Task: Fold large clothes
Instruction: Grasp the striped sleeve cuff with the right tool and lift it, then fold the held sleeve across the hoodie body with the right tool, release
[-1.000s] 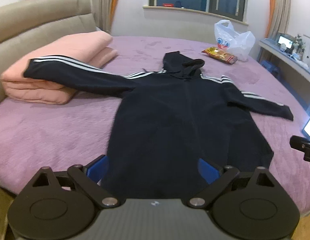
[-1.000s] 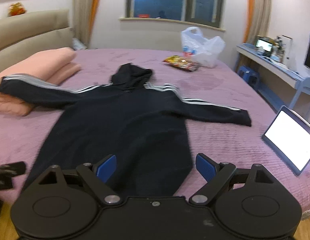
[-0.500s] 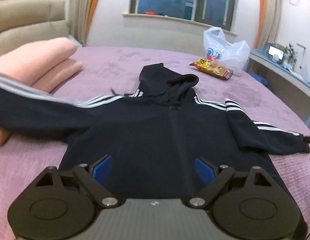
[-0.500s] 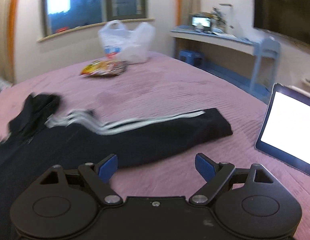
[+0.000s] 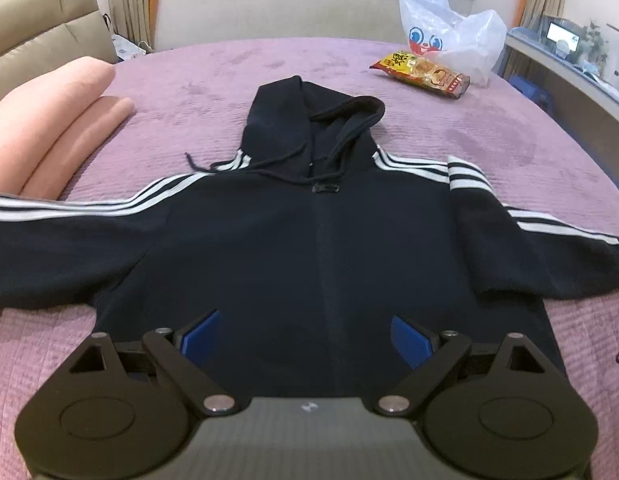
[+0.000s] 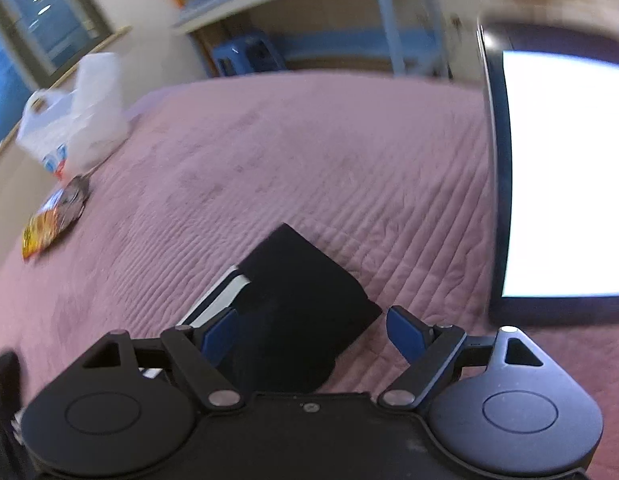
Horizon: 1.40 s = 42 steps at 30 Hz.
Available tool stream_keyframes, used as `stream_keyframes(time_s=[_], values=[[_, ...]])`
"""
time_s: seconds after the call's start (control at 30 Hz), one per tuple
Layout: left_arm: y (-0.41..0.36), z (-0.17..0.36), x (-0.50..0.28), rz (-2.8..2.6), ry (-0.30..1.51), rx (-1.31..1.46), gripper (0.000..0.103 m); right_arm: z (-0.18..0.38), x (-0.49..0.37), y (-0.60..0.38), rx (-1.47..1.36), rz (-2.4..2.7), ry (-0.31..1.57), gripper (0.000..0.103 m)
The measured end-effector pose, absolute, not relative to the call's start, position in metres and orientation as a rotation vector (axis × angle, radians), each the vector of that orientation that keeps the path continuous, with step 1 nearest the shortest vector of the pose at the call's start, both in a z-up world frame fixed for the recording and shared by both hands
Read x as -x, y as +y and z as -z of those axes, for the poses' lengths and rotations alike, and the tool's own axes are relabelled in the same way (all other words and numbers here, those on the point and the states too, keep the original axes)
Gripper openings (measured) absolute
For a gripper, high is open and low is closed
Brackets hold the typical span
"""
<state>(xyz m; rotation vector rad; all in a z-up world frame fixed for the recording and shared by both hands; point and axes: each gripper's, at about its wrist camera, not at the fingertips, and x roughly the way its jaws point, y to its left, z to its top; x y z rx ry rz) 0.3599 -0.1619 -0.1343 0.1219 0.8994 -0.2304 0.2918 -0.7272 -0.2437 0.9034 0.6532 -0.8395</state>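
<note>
Right gripper (image 6: 309,334) now over sleeve cuff (image 6: 305,280), both tongs apart, soft dark hoodie (image 5: 309,248), quilted bedspread (image 6: 309,152)

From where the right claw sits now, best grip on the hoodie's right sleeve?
Take the cuff end, coming in along the sleeve from its open end. It lies flat on the purple bedspread, between the open fingers of the right claw, with bare quilt around it, so a finger could probably slide under.

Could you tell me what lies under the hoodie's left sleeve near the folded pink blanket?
The hoodie sleeve lies mostly on the purple bedspread. Its far end leaves the frame beside the pink blanket, so whether it rests on the blanket cannot be seen.
</note>
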Motion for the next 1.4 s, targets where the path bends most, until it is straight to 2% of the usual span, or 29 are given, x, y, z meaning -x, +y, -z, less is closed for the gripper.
stream_keyframes(time_s=[0.17, 0.2, 0.23, 0.27, 0.3, 0.33, 0.47, 0.6, 0.77, 1.07, 1.4], values=[[-0.19, 0.134, -0.383, 0.24, 0.922, -0.133, 0.093, 0.261, -0.308, -0.725, -0.926, 0.868, 0.654, 0.097], [-0.195, 0.135, -0.387, 0.241, 0.929, -0.135, 0.093, 0.259, -0.312, -0.721, -0.896, 0.867, 0.653, 0.083], [-0.2, 0.136, -0.391, 0.243, 0.934, -0.139, 0.093, 0.258, -0.316, -0.719, -0.867, 0.864, 0.655, 0.064], [-0.205, 0.137, -0.394, 0.246, 0.937, -0.141, 0.093, 0.257, -0.321, -0.72, -0.84, 0.849, 0.662, 0.055], [-0.209, 0.137, -0.397, 0.25, 0.937, -0.142, 0.093, 0.254, -0.324, -0.721, -0.838, 0.801, 0.657, 0.025], [-0.213, 0.138, -0.4, 0.253, 0.941, -0.143, 0.093, 0.251, -0.327, -0.723, -0.854, 0.764, 0.654, 0.02], [-0.227, 0.14, -0.41, 0.259, 0.954, -0.151, 0.093, 0.193, -0.325, -0.716, -0.656, 0.811, 0.597, 0.017], [-0.232, 0.142, -0.416, 0.257, 0.959, -0.147, 0.093, 0.136, -0.305, -0.71, -0.377, 1.102, 0.499, 0.017], [-0.226, 0.153, -0.42, 0.246, 0.987, -0.127, 0.093, 0.123, -0.297, -0.696, -0.267, 1.287, 0.464, 0.017], [-0.174, 0.159, -0.427, 0.235, 1.008, -0.088, 0.09, 0.139, -0.374, -0.591, -0.198, 0.916, 0.585, 0.018], [-0.06, 0.12, -0.46, 0.233, 0.949, 0.109, 0.089, 0.091, -0.455, -0.351, -0.325, 0.257, 0.559, 0.018]])
